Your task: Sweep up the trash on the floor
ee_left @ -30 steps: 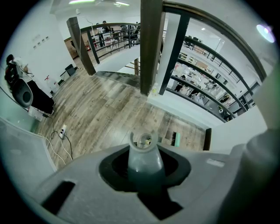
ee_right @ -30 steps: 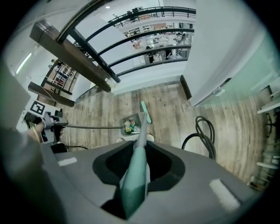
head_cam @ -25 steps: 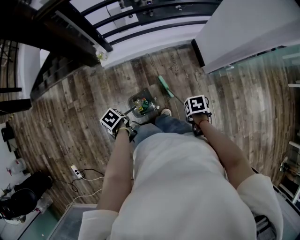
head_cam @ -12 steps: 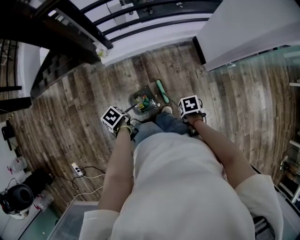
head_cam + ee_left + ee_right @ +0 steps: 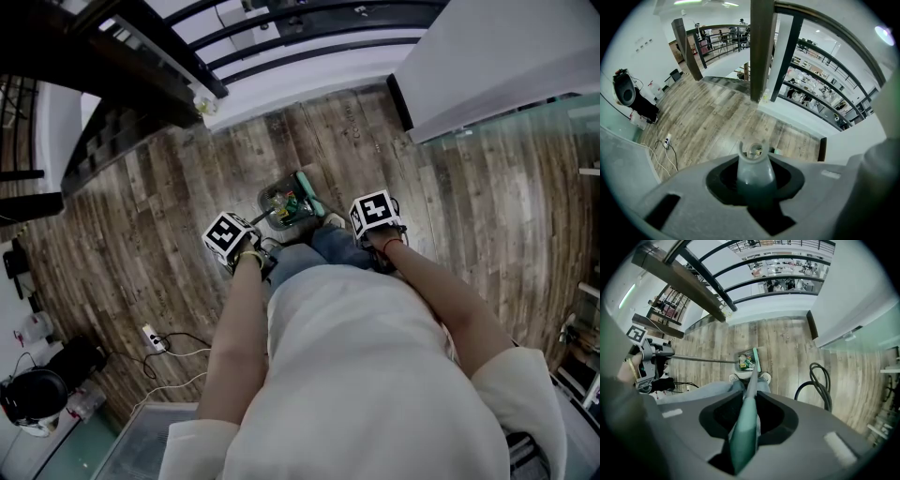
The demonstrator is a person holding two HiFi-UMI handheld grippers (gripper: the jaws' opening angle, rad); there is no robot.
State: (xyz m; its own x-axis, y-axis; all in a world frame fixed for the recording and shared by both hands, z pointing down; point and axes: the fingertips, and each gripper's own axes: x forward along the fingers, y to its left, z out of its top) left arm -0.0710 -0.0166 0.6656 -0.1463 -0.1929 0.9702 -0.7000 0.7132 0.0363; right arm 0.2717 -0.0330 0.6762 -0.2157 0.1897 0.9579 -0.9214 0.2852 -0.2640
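**Wood plank floor [image 5: 450,187] up on a landing, broom and pan both in hand**

Starting at the fingers: the left gripper [image 5: 755,187] has its jaws squeezed together on the grey dustpan handle [image 5: 753,164], which pokes straight up through the gap in the left gripper view. The right gripper [image 5: 745,427] is clamped on the teal grip of the broom handle [image 5: 742,448]. That grip thins into a grey shaft running away toward 12 o'clock, down to the floor.

Going outward in the head view, both grippers point steeply down, one on each side of the person's legs. The dustpan [image 5: 277,199] sits on the planks at 12 o'clock from the shoes [image 5: 330,223], just past the toes. The left gripper is at about 7 o'clock from the pan and the right one at about 4 o'clock.

The trash [image 5: 289,204] is a little colourful pile (green, some red and yellow bits) lying inside the pan. The teal broom head [image 5: 309,190] is right up against the pan's 3 o'clock edge.

Further out there's a white power strip [image 5: 150,339] with cables at 7 o'clock from the left gripper. A black railing [image 5: 281,28] runs across 12 o'clock, with a white wall [image 5: 506,56] at 2 o'clock. The right gripper view also catches a looped black hose [image 5: 818,380] lying at 3 o'clock from the shoes
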